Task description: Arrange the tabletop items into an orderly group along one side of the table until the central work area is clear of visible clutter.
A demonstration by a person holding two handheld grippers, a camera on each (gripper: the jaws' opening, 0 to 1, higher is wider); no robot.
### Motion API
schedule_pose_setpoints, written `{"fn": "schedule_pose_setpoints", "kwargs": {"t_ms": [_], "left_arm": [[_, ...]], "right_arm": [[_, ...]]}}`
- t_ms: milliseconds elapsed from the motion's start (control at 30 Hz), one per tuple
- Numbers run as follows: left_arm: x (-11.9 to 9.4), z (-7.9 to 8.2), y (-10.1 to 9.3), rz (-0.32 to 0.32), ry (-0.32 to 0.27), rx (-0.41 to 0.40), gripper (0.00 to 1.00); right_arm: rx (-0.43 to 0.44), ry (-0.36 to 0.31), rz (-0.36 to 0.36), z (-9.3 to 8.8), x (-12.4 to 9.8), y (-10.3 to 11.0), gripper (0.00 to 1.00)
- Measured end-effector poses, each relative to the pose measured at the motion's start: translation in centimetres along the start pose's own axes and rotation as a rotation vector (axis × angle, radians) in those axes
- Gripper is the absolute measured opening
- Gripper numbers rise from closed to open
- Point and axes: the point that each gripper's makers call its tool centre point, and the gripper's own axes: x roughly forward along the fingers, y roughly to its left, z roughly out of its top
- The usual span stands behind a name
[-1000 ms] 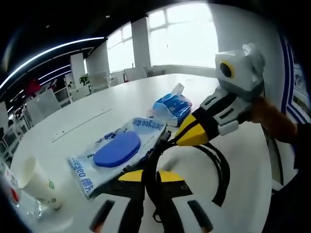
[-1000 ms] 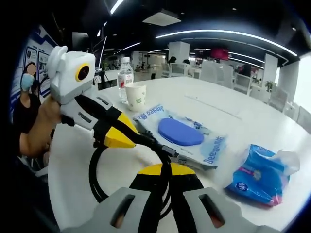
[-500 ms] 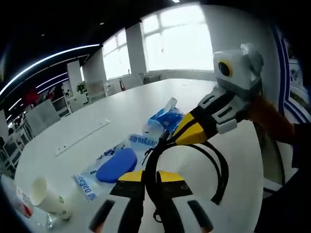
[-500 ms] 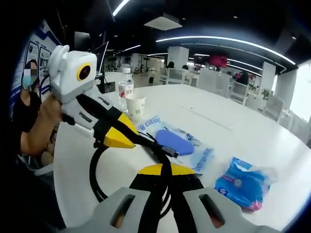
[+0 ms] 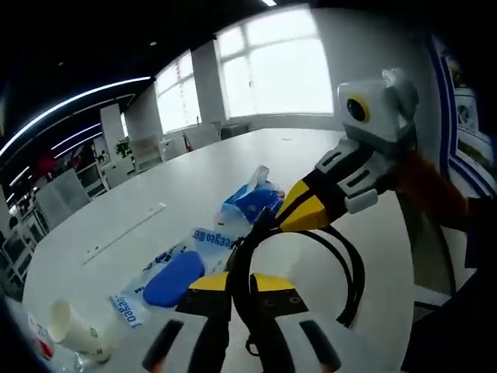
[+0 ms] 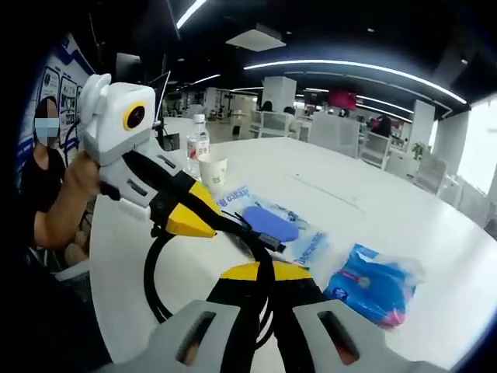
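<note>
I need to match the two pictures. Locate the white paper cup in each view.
Left gripper view: the white paper cup lies at lower left, beyond the wipes pack.
Right gripper view: it stands upper left of centre, beside a clear plastic bottle.
Shared landmark: the blue-lidded wet-wipes pack.

I'm in a big open-plan office: my long white meeting table (image 6: 373, 210) stands among rows of pale chairs (image 6: 338, 128), strip lights (image 6: 349, 66) line a dark ceiling, and large windows (image 5: 272, 74) brighten one wall
</note>
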Motion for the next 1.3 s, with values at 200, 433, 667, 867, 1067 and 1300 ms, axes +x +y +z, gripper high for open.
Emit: {"fn": "schedule_pose_setpoints", "kwargs": {"t_ms": [200, 433, 667, 867, 1067, 1300], "left_arm": [[1.1, 0.2, -1.1, -0.024, -0.004, 0.005, 0.07], [2.9, -0.3, -2.0, -0.053, 0.000, -0.013, 0.07], [4.5, -1.8, -2.1, -0.065, 0.024, -0.036, 0.07], [5.5, -2.9, -2.0, -0.078, 0.048, -0.058, 0.07], [6.4, -4.2, -2.0, -0.076, 0.078, -0.058, 0.07], [6.7, -4.5, -2.0, -0.059, 0.097, -0.030, 0.07]], "right_arm": [[0.017, 0.010, -0.019, -1.2, -0.7, -0.9, 0.00], [0.040, 0.036, -0.036, -3.0, -1.0, -2.0, 0.00], [0.068, 0.062, -0.034, -4.1, 0.5, -3.1, 0.00], [0.093, 0.082, -0.024, -5.6, 1.6, -3.2, 0.00], [0.101, 0.097, -0.021, -6.7, 2.4, -3.2, 0.00], [0.101, 0.100, -0.017, -7.1, 2.6, -3.1, 0.00]]}}
